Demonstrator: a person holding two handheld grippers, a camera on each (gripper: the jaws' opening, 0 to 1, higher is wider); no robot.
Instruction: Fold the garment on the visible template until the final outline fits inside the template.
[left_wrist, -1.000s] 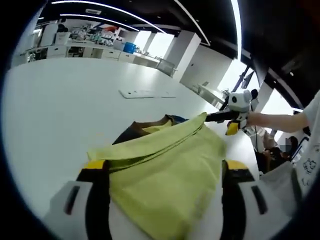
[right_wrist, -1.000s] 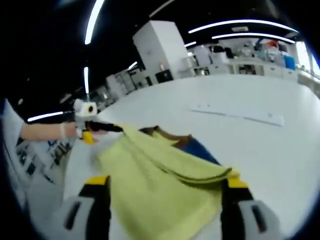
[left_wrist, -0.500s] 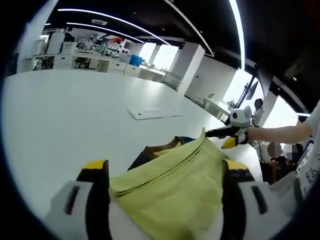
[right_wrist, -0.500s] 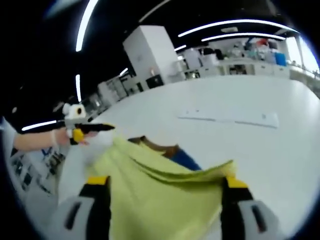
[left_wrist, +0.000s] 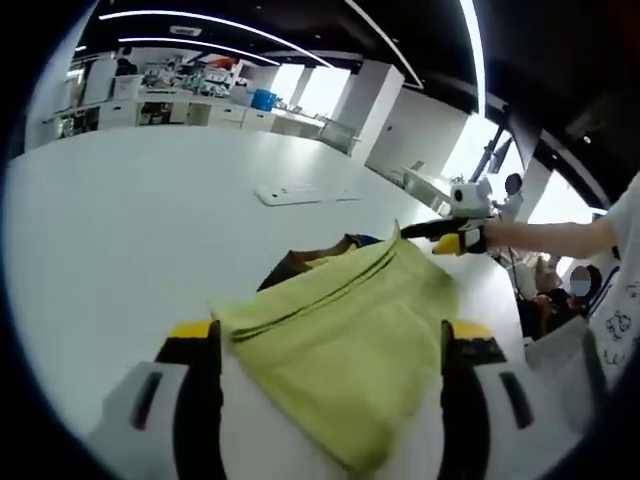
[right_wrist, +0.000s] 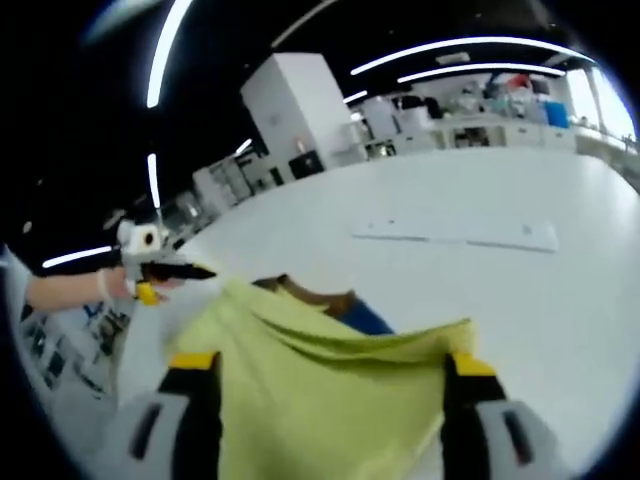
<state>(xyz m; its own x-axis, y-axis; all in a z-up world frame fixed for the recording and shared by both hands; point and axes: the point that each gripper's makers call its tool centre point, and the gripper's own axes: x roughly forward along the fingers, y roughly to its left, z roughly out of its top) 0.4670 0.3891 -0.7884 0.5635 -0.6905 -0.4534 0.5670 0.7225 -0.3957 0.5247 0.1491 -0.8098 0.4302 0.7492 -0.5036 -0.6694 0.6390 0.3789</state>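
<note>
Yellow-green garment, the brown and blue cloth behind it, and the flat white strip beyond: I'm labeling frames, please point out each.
yellow-green garment (left_wrist: 345, 340), left gripper view, middle of draped fabric.
brown and blue cloth (right_wrist: 345, 306), right gripper view, exposed edge.
flat white strip (left_wrist: 300, 192), left gripper view, its centre.

Soft matt cloth held over a smooth white table.

In my left gripper view, the yellow-green garment (left_wrist: 345, 340) at centre is thin woven cloth, matt and creased. The table (left_wrist: 130, 230) at left looks smooth, faintly glossy. My left gripper (left_wrist: 330, 400), at the bottom, is hard plastic: white, black and yellow. A flat white panel (left_wrist: 305, 191) above centre looks smooth.
</note>
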